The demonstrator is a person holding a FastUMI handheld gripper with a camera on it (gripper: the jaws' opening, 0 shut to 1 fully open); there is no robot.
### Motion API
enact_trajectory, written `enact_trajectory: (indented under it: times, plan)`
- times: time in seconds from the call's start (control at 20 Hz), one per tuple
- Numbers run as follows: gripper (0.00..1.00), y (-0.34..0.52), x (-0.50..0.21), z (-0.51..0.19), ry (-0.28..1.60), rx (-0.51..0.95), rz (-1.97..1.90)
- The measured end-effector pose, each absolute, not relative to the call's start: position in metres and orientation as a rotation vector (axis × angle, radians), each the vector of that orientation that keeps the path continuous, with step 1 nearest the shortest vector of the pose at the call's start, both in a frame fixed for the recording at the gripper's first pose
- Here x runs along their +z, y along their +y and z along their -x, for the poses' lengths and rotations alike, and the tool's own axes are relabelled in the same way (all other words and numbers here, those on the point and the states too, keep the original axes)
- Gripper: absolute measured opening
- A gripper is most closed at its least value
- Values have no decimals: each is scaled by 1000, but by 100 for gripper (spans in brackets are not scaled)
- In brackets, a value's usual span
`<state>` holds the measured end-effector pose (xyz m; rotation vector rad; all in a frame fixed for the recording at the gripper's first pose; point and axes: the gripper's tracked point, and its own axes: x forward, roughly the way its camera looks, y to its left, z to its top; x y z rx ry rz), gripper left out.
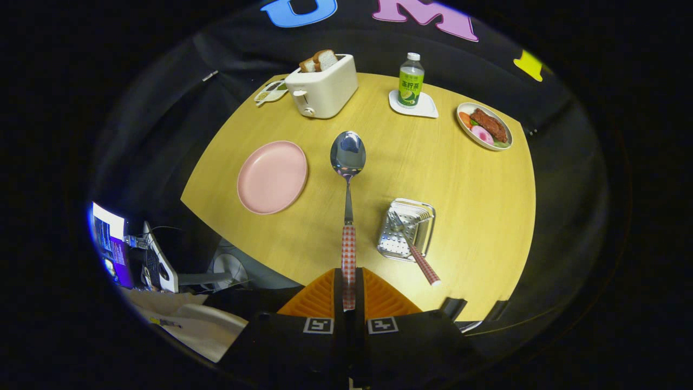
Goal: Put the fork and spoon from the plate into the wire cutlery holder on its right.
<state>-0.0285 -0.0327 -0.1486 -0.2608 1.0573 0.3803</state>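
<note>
My gripper (349, 279) is shut on the checked handle of the spoon (348, 162), which sticks out straight ahead of the fingers, bowl foremost, held high above the table. The pink plate (272, 176) lies bare below and to the left of the spoon. To the right of the fingers stands the wire cutlery holder (407, 230). The fork (414, 246) rests in it, tines down inside, its checked handle leaning out toward me.
On the yellow round table (465, 184) stand a white toaster (322, 86) with bread at the back, a green bottle (411, 81) on a white coaster, and a plate of food (484, 127) at the far right. A small dish (270, 92) lies left of the toaster.
</note>
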Motion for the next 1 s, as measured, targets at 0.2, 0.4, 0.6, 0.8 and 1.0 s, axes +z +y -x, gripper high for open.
enact_trajectory:
  times: [0.2,0.4,0.6,0.8,1.0]
  plan:
    - [8,-71,-146,34,1140,381,302]
    - [8,-100,-147,37,1263,403,355]
    - [8,-124,-149,30,1379,418,416]
    - [8,-127,-159,18,1475,449,486]
    - [8,-134,-173,15,1579,469,559]
